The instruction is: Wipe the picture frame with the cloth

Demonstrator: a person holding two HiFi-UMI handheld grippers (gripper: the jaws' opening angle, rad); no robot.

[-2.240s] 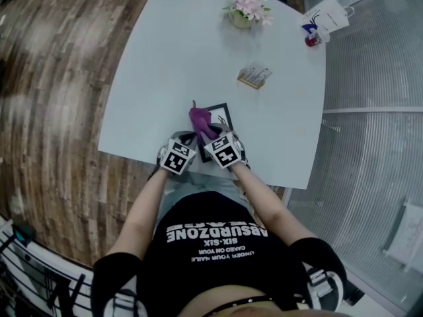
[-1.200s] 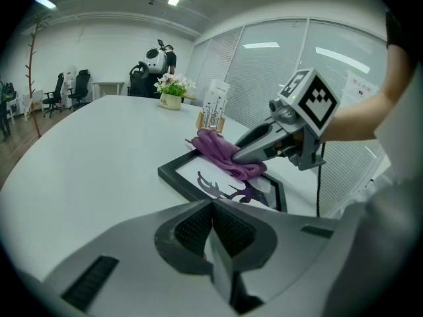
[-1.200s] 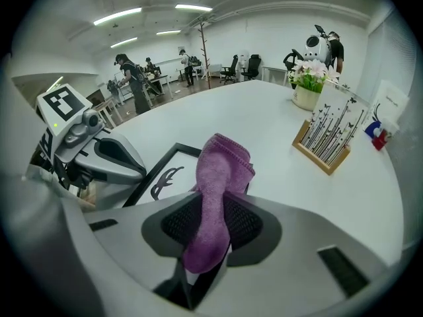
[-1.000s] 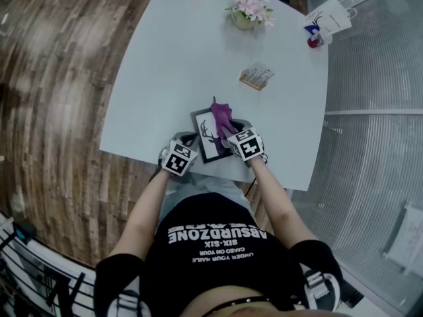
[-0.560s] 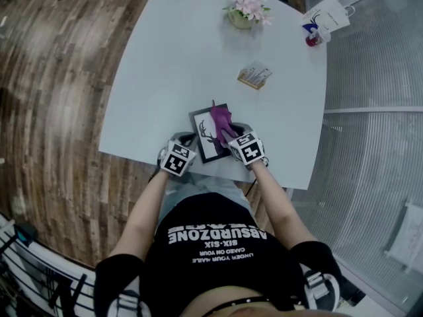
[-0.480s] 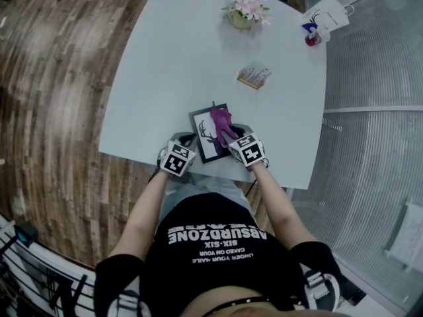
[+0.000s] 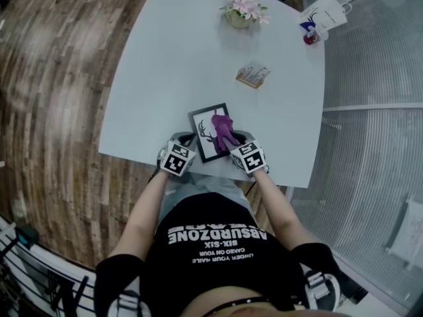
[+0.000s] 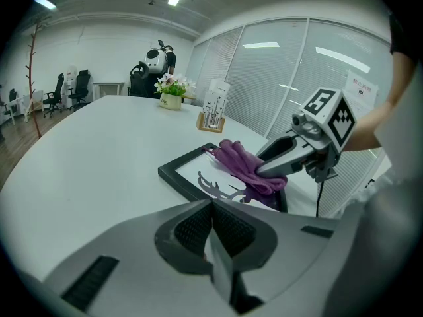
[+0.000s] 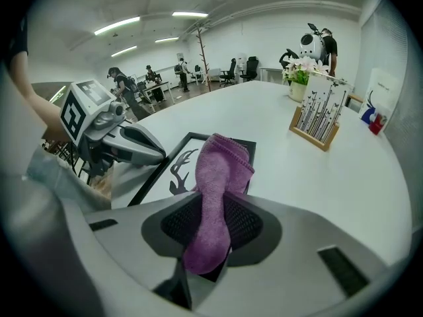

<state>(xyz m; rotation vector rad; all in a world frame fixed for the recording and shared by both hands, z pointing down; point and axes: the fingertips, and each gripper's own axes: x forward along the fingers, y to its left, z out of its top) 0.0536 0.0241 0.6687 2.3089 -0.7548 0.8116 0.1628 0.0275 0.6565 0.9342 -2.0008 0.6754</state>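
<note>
Wiping looks mid-way: right gripper [image 7: 232, 145] clamped on the purple cloth [image 7: 223, 128], which lies on the right side of the picture frame [image 7: 206, 136], flat near the table [image 7: 185, 51] edge. Left gripper [image 7: 184, 145] pinched together, empty, beside the frame. Left side probably left to wipe.

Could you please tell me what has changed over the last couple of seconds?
The right gripper, shut on the cloth, swept it from the left side of the frame across to the right, then drew it back toward the person. The left gripper stayed shut by the frame's near left corner, and the frame itself did not move.
</note>
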